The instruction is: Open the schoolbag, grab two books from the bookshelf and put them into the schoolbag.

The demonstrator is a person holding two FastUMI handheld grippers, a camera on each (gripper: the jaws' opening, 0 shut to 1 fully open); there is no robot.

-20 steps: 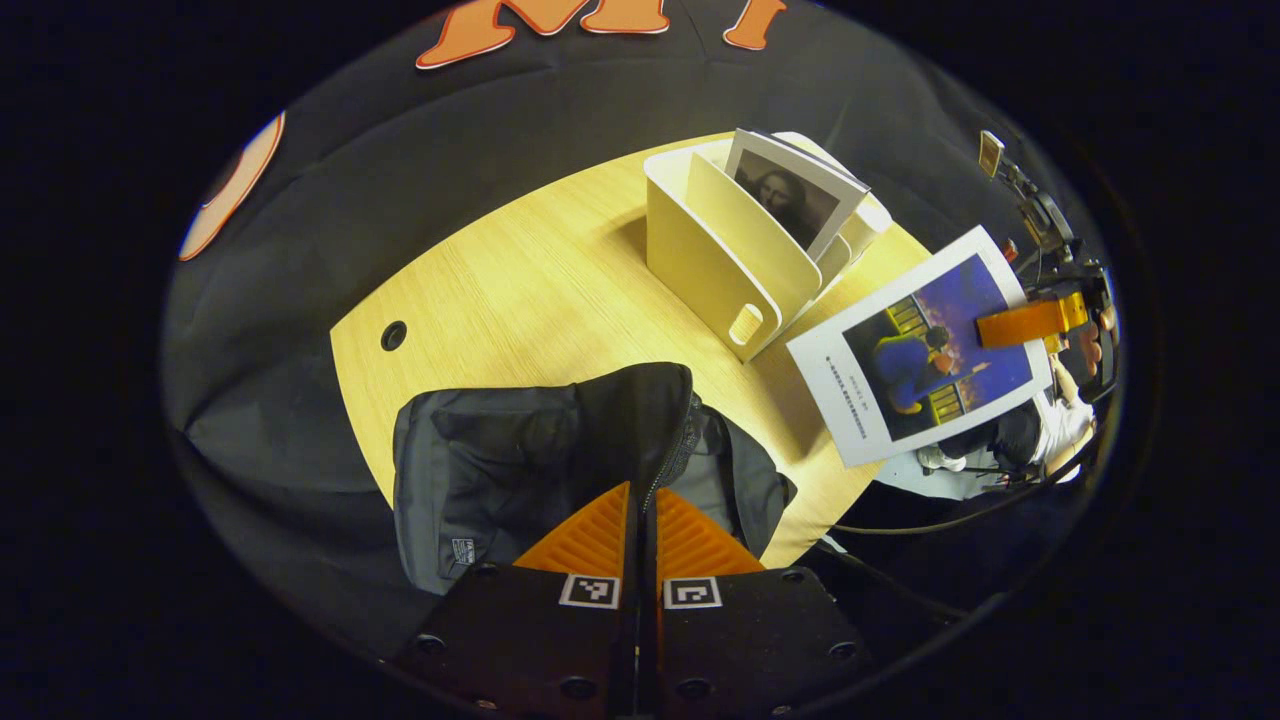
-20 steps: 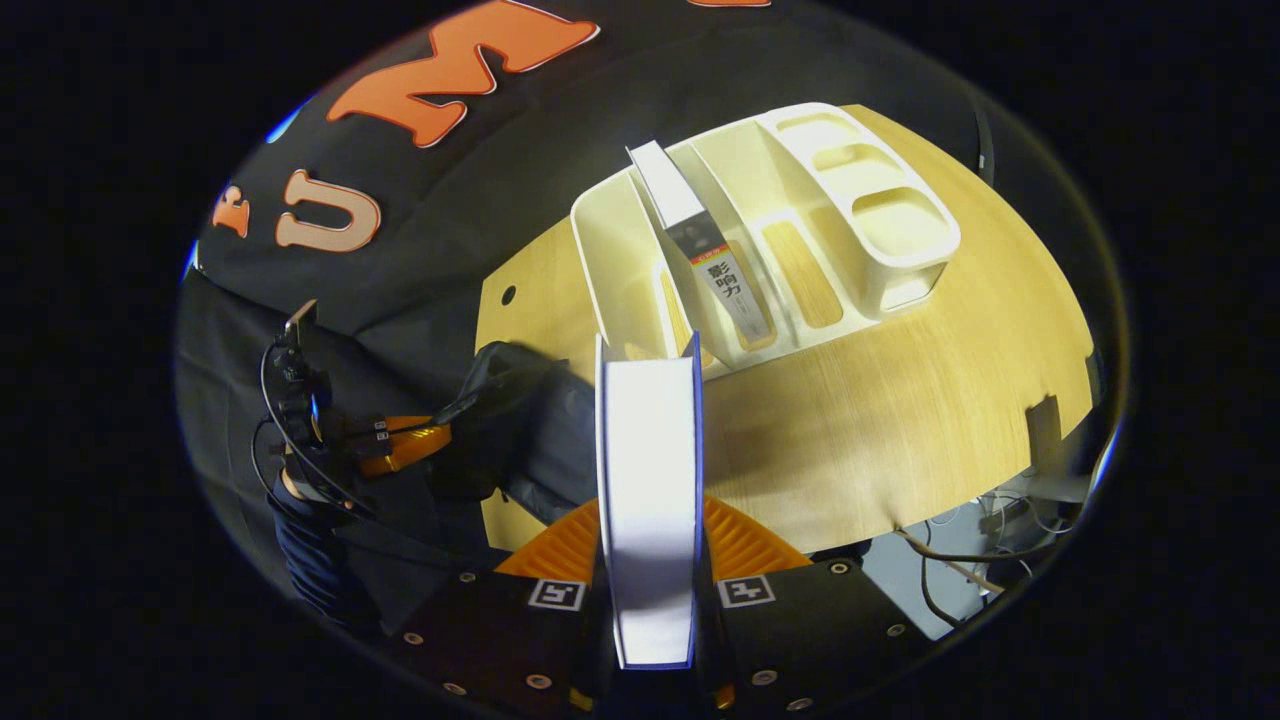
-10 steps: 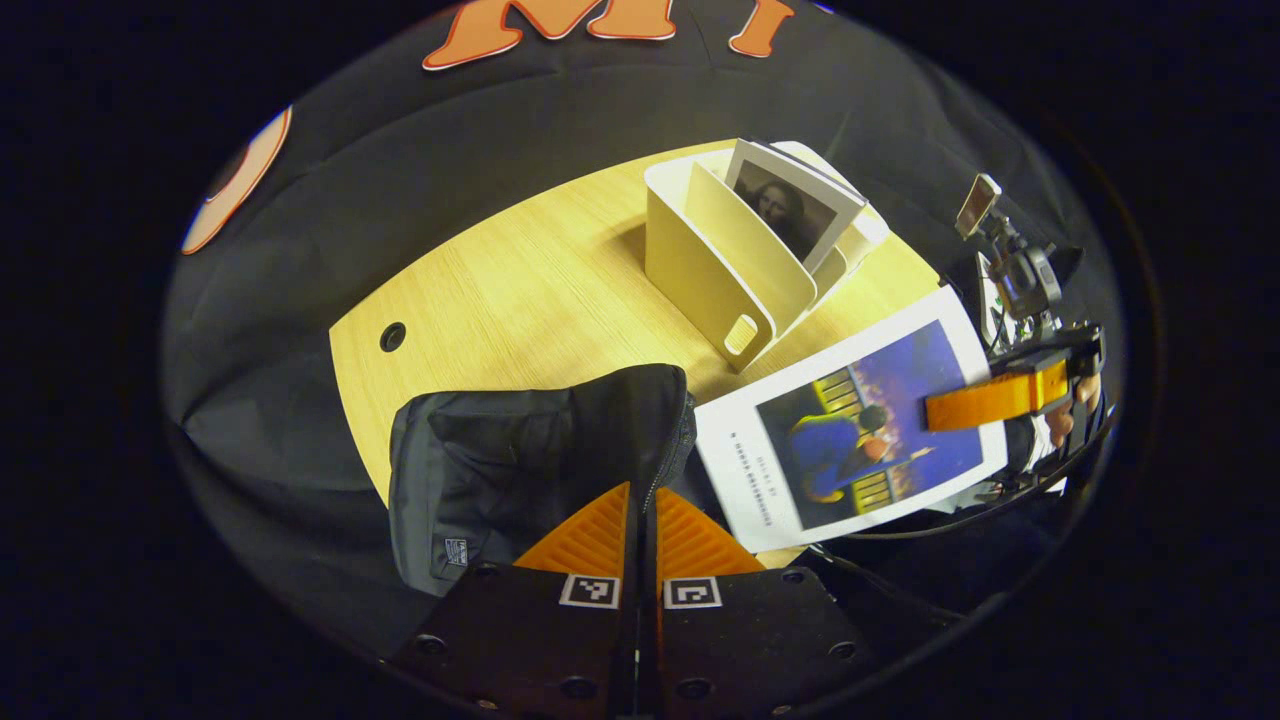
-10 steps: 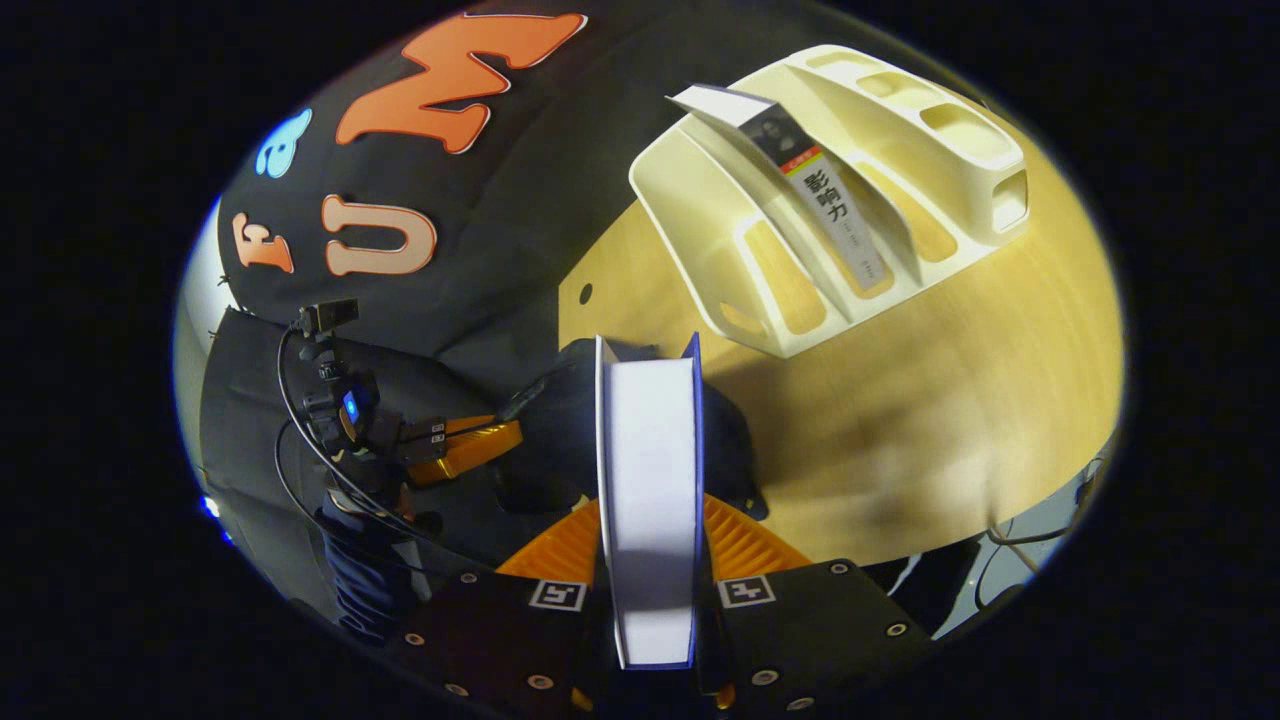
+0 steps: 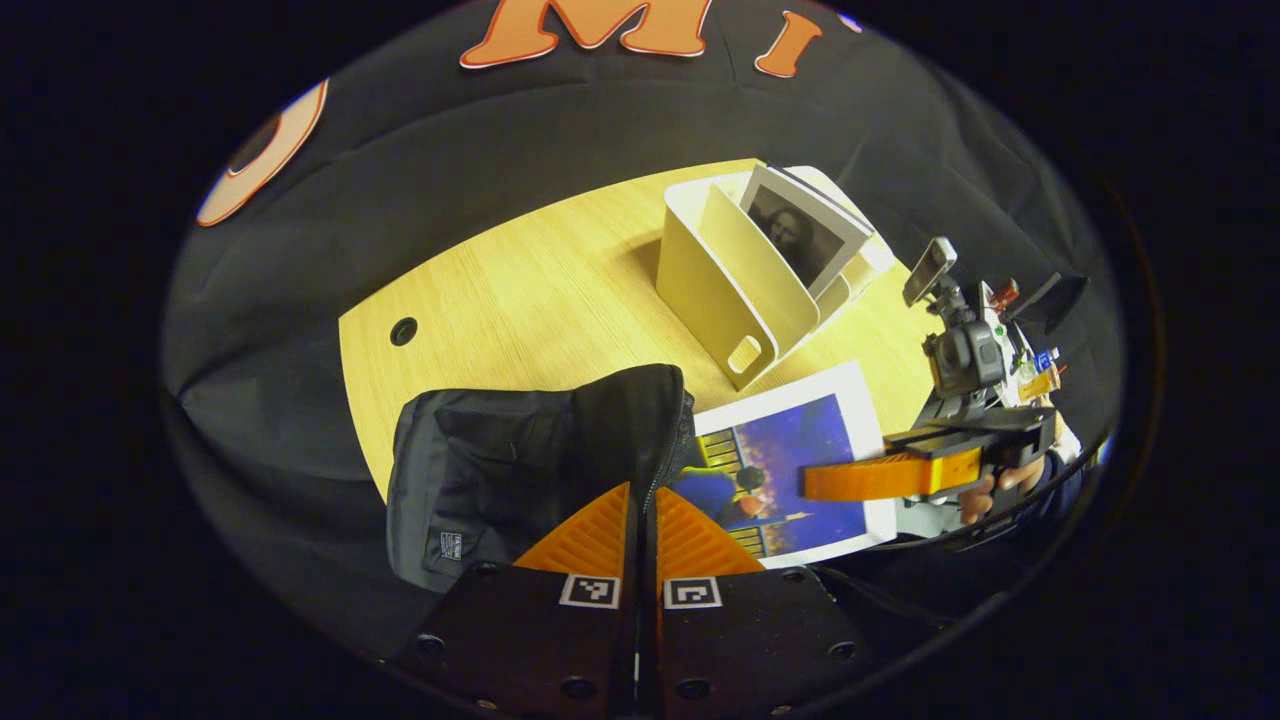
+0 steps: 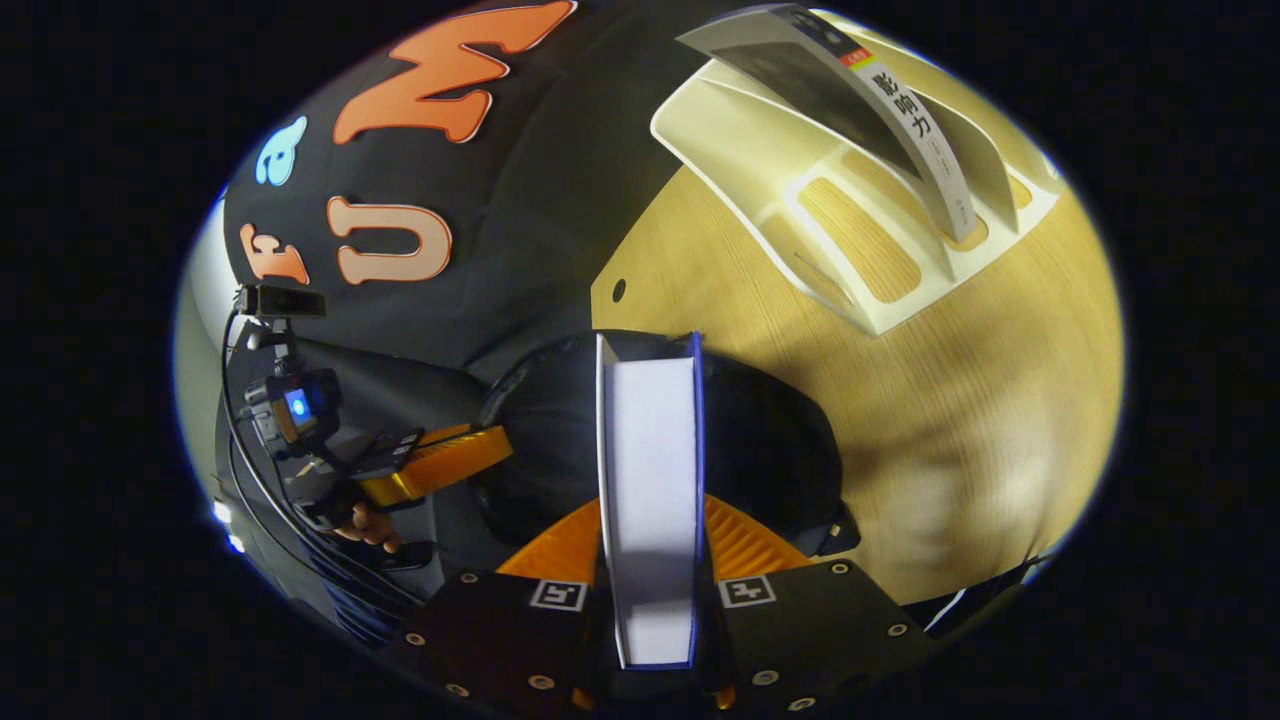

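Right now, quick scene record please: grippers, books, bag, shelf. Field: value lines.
left gripper: shut on the schoolbag's flap, holding it up
right gripper: shut on blue-cover book
blue-cover book: in the air, near edge over the bag's opening, not yet inside
schoolbag: black, on table's near edge
bookshelf: cream divider rack on wooden table
portrait-cover book: leaning in a rack slot

Over the last 1 s the right gripper (image 6: 650, 545) has carried the blue-covered book (image 5: 790, 470) away from the white bookshelf (image 5: 715, 290) and down to the black schoolbag (image 5: 520, 460), where its near edge now seems to overlap the bag's opening.
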